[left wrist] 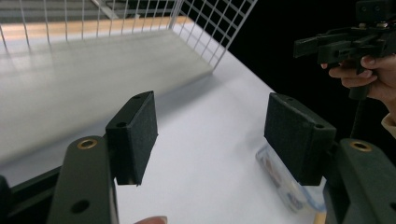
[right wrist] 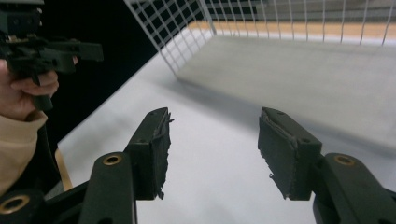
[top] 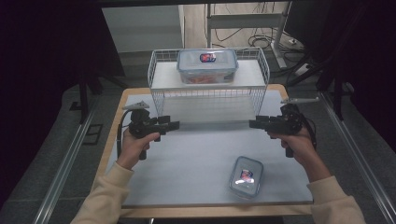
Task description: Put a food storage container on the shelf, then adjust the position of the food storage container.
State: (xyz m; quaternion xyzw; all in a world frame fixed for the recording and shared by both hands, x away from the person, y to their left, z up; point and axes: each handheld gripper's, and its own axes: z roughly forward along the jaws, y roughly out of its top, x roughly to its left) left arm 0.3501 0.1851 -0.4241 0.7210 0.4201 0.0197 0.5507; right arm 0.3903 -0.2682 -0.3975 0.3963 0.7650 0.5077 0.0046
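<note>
Both grippers are hanging over the white table with nothing in them – the left gripper and the right gripper are pointing inward at each other from either side, level with the front of the wire shelf. In the left gripper view the jaws of that gripper are standing spread, only bare table between the pads; the right gripper is showing the same in its own view, pads apart and pinching nothing

Two boxes are lying in reach. The small box is sitting on the table near the front edge, closer to the right hand and well below both grippers – its corner is peeking out behind the left gripper's far pad. The large box is resting on top of the shelf, lid on, well apart from either gripper

This is looking like the approach step, before any grasp is being made (which box is the target cannot be told from the pose alone, though the small one is nearest). The next move is calling for one gripper – likely the right – to be dropping toward the small box, turning so the pads are straddling its short sides, then squeezing only once the lid rim is sitting squarely between them
</note>
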